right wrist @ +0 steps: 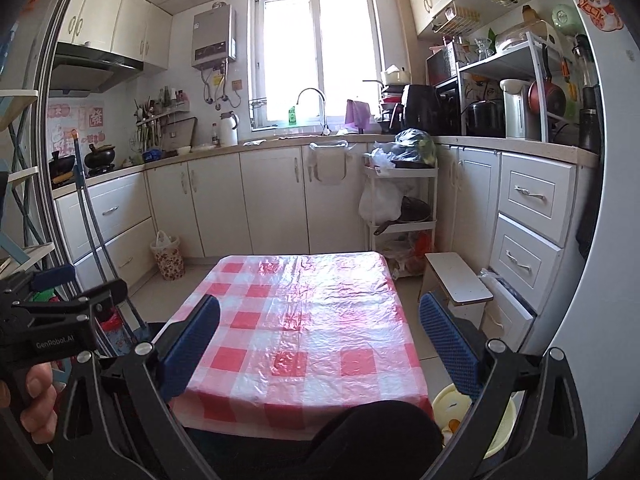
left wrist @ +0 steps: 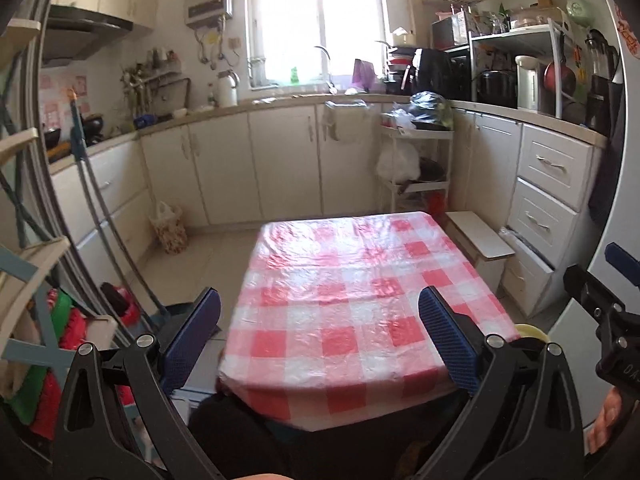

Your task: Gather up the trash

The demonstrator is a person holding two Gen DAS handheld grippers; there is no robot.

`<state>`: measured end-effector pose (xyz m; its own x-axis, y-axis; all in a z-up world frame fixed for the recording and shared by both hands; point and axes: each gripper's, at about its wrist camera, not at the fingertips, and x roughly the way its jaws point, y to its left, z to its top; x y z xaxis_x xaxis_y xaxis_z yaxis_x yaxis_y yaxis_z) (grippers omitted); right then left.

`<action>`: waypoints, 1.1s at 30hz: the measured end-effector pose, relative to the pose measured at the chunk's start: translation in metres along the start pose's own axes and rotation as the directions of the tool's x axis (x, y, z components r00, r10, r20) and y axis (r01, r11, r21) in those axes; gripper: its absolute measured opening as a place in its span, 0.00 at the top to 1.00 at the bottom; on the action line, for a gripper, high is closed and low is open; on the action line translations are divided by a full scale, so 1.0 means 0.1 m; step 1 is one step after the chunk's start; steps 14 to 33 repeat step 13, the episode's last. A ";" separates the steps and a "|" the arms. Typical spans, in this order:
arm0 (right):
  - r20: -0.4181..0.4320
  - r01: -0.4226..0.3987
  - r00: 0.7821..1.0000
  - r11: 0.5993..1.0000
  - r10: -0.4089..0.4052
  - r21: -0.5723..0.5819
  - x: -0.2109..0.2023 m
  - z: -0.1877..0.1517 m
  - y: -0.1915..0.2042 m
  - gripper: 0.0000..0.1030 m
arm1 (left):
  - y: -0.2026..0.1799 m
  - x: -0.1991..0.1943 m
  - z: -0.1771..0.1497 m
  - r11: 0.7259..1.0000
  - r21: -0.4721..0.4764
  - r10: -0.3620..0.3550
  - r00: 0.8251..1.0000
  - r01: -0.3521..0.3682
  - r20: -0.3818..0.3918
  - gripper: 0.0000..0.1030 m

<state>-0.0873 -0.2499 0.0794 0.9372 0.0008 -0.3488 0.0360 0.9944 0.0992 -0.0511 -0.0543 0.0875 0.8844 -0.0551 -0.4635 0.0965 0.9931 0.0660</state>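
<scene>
Small kitchen. Low table under a red-and-white checked plastic cloth [right wrist: 304,332], its surface bare. Pale yellow plastic bin [right wrist: 472,420] on the floor at the table's near right corner, scraps inside. Floral-print basket lined with a white bag [right wrist: 168,258] near the left cabinets. Left gripper [left wrist: 320,336] spread wide, holding nothing. Right gripper [right wrist: 320,344] likewise wide, empty.

Pale yellow bin [right wrist: 476,420] stands on the floor just beside the checked table's near right corner, by my knee; open top, orange and white scraps lying inside.
</scene>
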 end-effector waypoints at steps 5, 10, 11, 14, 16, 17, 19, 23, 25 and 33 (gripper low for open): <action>0.001 -0.019 1.000 1.000 0.019 -0.024 0.03 0.00 0.14 0.07 | 0.09 0.05 -0.05 1.000 0.005 -0.002 1.000 0.002 -0.023 0.07; 0.011 -0.027 1.000 0.998 0.028 -0.048 0.04 0.03 0.23 0.07 | 0.24 0.30 -0.16 0.999 -0.033 -0.019 0.995 0.016 -0.103 0.07; 0.015 -0.023 1.000 0.998 0.024 -0.050 0.06 0.03 0.24 0.07 | 0.30 0.36 -0.18 0.999 -0.048 -0.012 0.993 0.007 -0.118 0.07; 0.024 -0.019 1.000 0.998 0.020 -0.051 0.08 0.04 0.23 0.07 | 0.40 0.44 -0.24 0.998 -0.067 0.001 0.991 -0.010 -0.133 0.07; 0.024 -0.019 1.000 0.998 0.020 -0.051 0.08 0.04 0.23 0.07 | 0.40 0.44 -0.24 0.998 -0.067 0.001 0.991 -0.010 -0.133 0.07; 0.024 -0.019 1.000 0.998 0.020 -0.051 0.08 0.04 0.23 0.07 | 0.40 0.44 -0.24 0.998 -0.067 0.001 0.991 -0.010 -0.133 0.07; 0.024 -0.019 1.000 0.998 0.020 -0.051 0.08 0.04 0.23 0.07 | 0.40 0.44 -0.24 0.998 -0.067 0.001 0.991 -0.010 -0.133 0.07; 0.024 -0.019 1.000 0.998 0.020 -0.051 0.08 0.04 0.23 0.07 | 0.40 0.44 -0.24 0.998 -0.067 0.001 0.991 -0.010 -0.133 0.07; 0.024 -0.019 1.000 0.998 0.020 -0.051 0.08 0.04 0.23 0.07 | 0.40 0.44 -0.24 0.998 -0.067 0.001 0.991 -0.010 -0.133 0.07; 0.024 -0.019 1.000 0.998 0.020 -0.051 0.08 0.04 0.23 0.07 | 0.40 0.44 -0.24 0.998 -0.067 0.001 0.991 -0.010 -0.133 0.07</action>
